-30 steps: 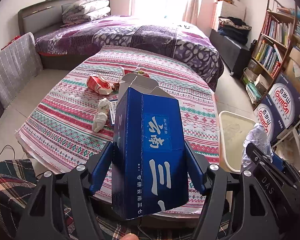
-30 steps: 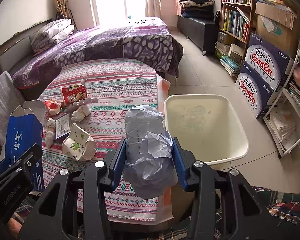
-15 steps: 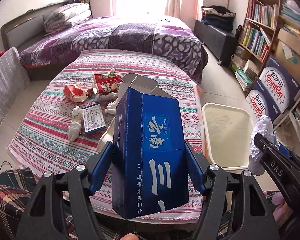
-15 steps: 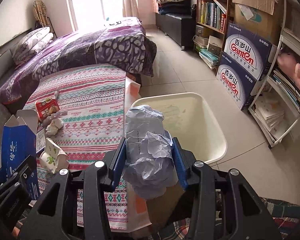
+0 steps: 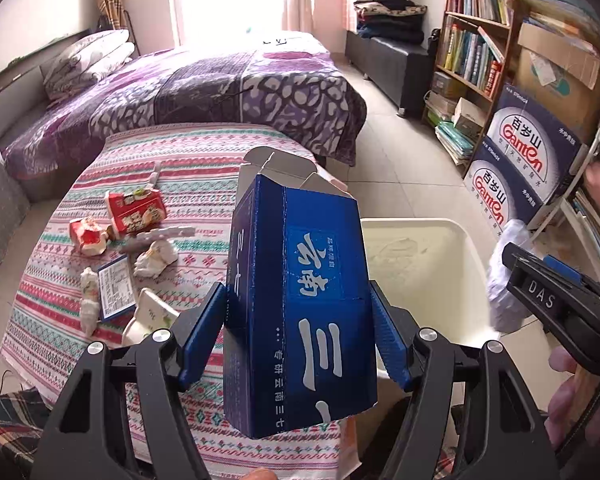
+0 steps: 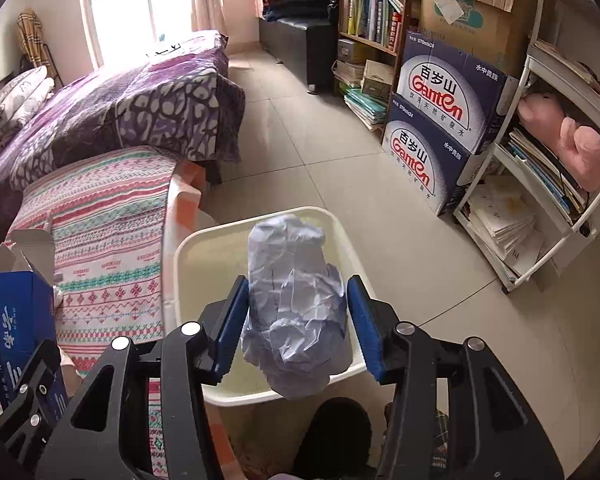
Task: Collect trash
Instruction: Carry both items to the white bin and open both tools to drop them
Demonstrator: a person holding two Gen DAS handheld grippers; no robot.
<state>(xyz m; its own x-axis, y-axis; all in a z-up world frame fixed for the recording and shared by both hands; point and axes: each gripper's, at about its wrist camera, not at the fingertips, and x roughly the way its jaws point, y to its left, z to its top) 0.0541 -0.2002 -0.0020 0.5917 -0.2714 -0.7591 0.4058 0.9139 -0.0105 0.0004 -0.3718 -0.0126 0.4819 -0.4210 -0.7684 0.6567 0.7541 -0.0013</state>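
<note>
Left tool (image 5: 298,338) held level and pointing forward, blue pads pressed against both sides of an upright blue carton (image 5: 300,300) with its top flaps open; carton raised above the table's near right corner, beside the bin. Right tool (image 6: 296,320) likewise pointing forward and slightly down, pads clamped on a crumpled ball of pale paper (image 6: 296,304), suspended directly over the open white bin (image 6: 192,256). Also seen from the left wrist camera at far right, dark body marked DAS, paper wad at its tip above the bin's far side.

Bin standing on the tiled floor (image 6: 340,168), its left rim just beside the table's cloth-draped edge (image 6: 168,240), interior showing no contents. Open floor beyond the bin, bounded by stacked Ganten boxes (image 6: 432,120) and a white shelf unit (image 6: 540,200) on the right.

Striped tablecloth (image 5: 172,168) covering the table, with remaining litter grouped on its left half: red snack packet (image 5: 136,210), crushed red wrapper (image 5: 86,236), white tissue wads (image 5: 154,258), small printed card (image 5: 114,290), flattened paper cup (image 5: 148,316). Purple bed (image 5: 220,84) butting against the table's far edge.
</note>
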